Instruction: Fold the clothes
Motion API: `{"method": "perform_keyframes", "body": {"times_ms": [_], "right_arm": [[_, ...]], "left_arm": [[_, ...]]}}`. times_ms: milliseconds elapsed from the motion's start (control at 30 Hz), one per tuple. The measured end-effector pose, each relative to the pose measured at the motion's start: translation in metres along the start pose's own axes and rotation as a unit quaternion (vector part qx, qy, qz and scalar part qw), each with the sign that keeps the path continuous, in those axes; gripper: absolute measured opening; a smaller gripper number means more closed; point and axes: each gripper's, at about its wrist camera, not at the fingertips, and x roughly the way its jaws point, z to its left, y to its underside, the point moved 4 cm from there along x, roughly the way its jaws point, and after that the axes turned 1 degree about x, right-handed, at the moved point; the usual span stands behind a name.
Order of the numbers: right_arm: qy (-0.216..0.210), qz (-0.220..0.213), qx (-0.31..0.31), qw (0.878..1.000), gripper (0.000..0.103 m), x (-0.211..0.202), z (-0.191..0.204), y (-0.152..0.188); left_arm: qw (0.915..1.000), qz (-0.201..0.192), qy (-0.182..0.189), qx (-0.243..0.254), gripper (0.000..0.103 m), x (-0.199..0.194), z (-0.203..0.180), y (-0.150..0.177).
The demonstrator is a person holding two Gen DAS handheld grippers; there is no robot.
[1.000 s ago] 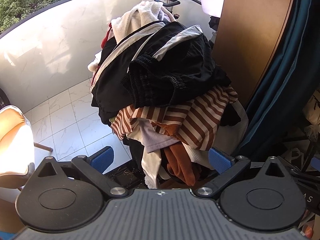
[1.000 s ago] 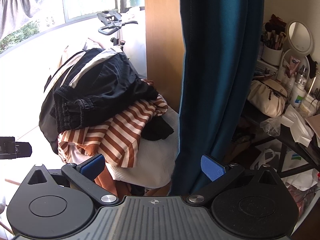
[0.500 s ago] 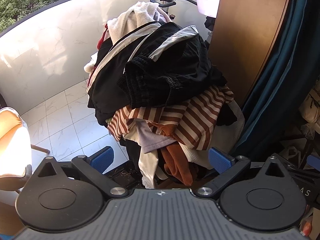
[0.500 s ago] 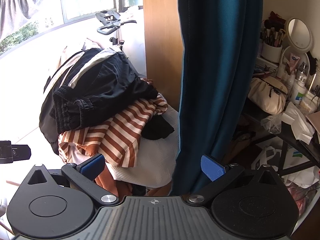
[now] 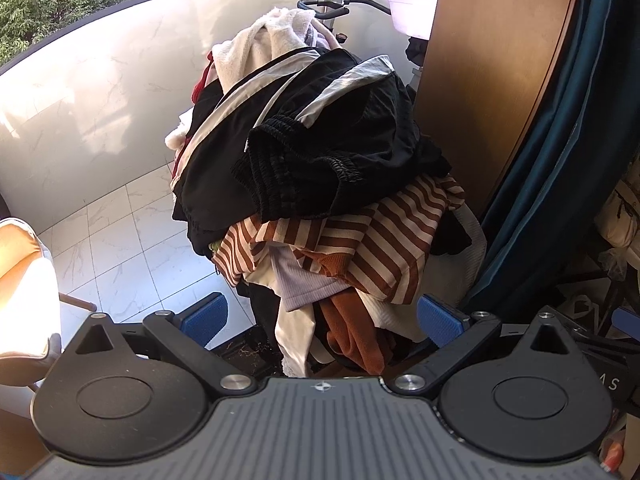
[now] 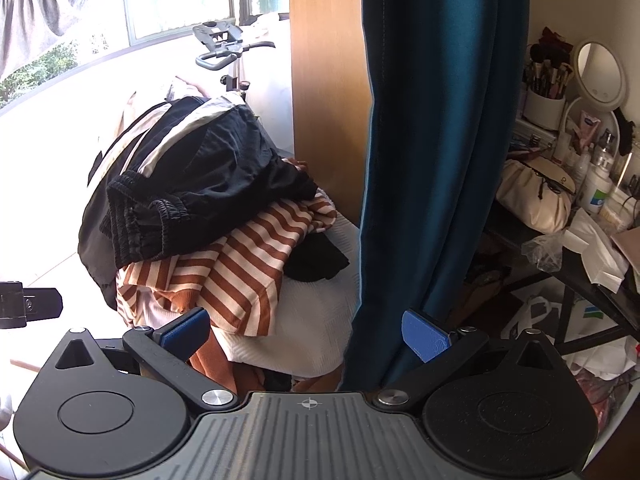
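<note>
A tall heap of clothes fills the middle of the left wrist view. Black shorts [image 5: 320,160] with an elastic waistband and pale side stripes lie on top. Under them sits a brown and white striped shirt [image 5: 384,240], with rust, lilac and white pieces hanging below. My left gripper [image 5: 322,320] is open and empty, a short way in front of the heap's lower part. In the right wrist view the black shorts [image 6: 200,188] and striped shirt [image 6: 240,264] lie left of centre. My right gripper [image 6: 306,334] is open and holds nothing.
A teal curtain [image 6: 432,140] hangs just right of the heap, beside a brown wooden panel [image 5: 488,72]. An exercise bike handlebar [image 6: 224,46] rises behind the clothes. White floor tiles [image 5: 116,248] lie to the left. A cluttered dressing table [image 6: 580,216] stands at the right.
The left wrist view has drifted slightly, so the heap sits a little further left and lower. The right wrist view barely shifts. Both grippers stay open.
</note>
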Motion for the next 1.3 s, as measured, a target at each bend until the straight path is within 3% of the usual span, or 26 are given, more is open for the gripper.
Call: {"method": "perform_keyframes", "body": {"times_ms": [400,600,800,1200,1300], "right_arm": [[-0.004,-0.022,0.008,1.0,0.102,-0.003,0.004,-0.005],[-0.004,-0.031,0.008,0.999,0.102,-0.006,0.005,-0.009],[0.003,-0.025,-0.02,0.999,0.102,-0.007,0.018,-0.01],[-0.006,-0.013,-0.003,1.0,0.102,-0.003,0.025,-0.013],[-0.009,-0.027,-0.008,1.0,0.102,-0.007,0.029,-0.012]], "left_arm": [[0.9995,-0.029,-0.009,0.001,0.103,-0.005,0.011,-0.003],[0.9991,-0.034,0.022,-0.013,0.103,-0.008,0.017,-0.001],[0.9986,-0.05,0.019,0.005,0.103,-0.011,0.017,-0.004],[0.9991,-0.041,0.012,0.004,0.103,-0.011,0.028,-0.008],[0.9992,-0.037,0.012,0.008,0.103,-0.01,0.031,-0.007]]}}
